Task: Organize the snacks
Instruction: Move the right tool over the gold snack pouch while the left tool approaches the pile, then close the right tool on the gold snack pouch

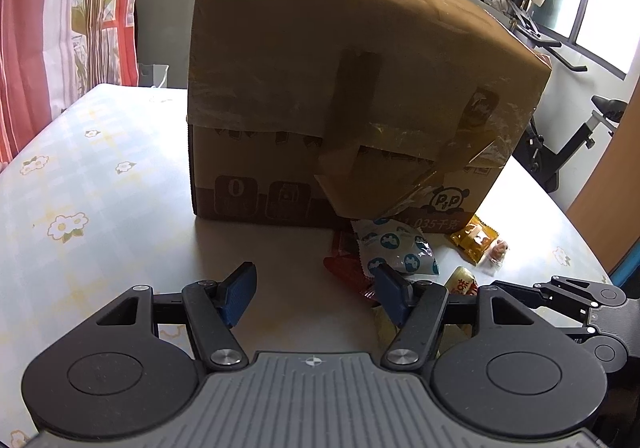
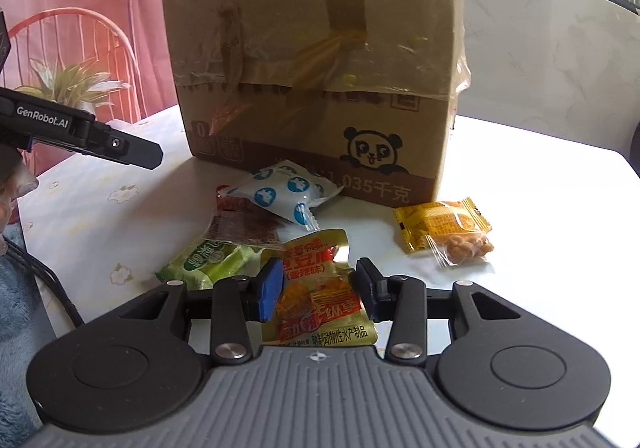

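Note:
A taped cardboard box (image 1: pixel 344 95) stands on the table, also in the right wrist view (image 2: pixel 320 59). Snack packets lie in front of it: a white packet with blue dots (image 2: pixel 280 191) (image 1: pixel 394 244), a red-brown one (image 2: pixel 244 226), a green one (image 2: pixel 208 262), a yellow one with a clear peanut bag (image 2: pixel 444 230) (image 1: pixel 476 238), and a gold-orange packet (image 2: pixel 320 288). My right gripper (image 2: pixel 318 288) is open, its fingers on either side of the gold-orange packet. My left gripper (image 1: pixel 316 292) is open and empty, left of the snack pile.
The table (image 1: pixel 80 187) has a pale floral cloth. A red curtain (image 1: pixel 28 27) hangs at the left, an exercise bike (image 1: pixel 576 127) stands at the right. The left gripper's body (image 2: pixel 80 135) shows at the left in the right wrist view.

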Demonstrator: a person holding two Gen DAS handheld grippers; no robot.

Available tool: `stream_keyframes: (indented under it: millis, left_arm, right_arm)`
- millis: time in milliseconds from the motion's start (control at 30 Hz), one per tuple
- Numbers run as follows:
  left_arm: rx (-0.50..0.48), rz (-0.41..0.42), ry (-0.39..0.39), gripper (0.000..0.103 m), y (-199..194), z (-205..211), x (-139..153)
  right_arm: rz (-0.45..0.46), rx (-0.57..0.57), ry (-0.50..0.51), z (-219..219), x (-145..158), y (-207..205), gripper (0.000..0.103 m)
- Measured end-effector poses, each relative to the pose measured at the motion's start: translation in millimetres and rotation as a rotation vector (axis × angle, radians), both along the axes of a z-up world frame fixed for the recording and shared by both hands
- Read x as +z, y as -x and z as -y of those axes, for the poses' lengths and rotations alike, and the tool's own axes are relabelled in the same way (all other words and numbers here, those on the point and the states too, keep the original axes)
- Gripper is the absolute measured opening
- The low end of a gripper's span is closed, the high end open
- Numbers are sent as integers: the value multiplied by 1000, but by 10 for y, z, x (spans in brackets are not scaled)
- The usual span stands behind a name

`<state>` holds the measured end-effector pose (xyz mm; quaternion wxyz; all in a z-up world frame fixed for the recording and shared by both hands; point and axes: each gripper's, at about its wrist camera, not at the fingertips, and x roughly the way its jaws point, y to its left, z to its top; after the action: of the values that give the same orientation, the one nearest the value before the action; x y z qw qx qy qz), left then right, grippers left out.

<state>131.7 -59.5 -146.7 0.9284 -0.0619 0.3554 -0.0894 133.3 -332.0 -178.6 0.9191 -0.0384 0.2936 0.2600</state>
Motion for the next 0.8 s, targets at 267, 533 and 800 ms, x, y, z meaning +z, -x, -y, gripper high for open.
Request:
stream_keyframes:
  millis: [267, 533, 800]
  left_arm:
    - [-12, -19, 3, 68, -2, 38, -54]
    - [-13, -25, 7, 68, -7, 33, -67]
    - [-15, -29, 16, 68, -7, 21, -81]
  right_arm:
    - [9, -73, -19, 80, -24, -15, 43]
    - [-39, -60, 15, 32, -56, -52, 47]
    - [-24, -18, 66, -53, -75, -21, 64]
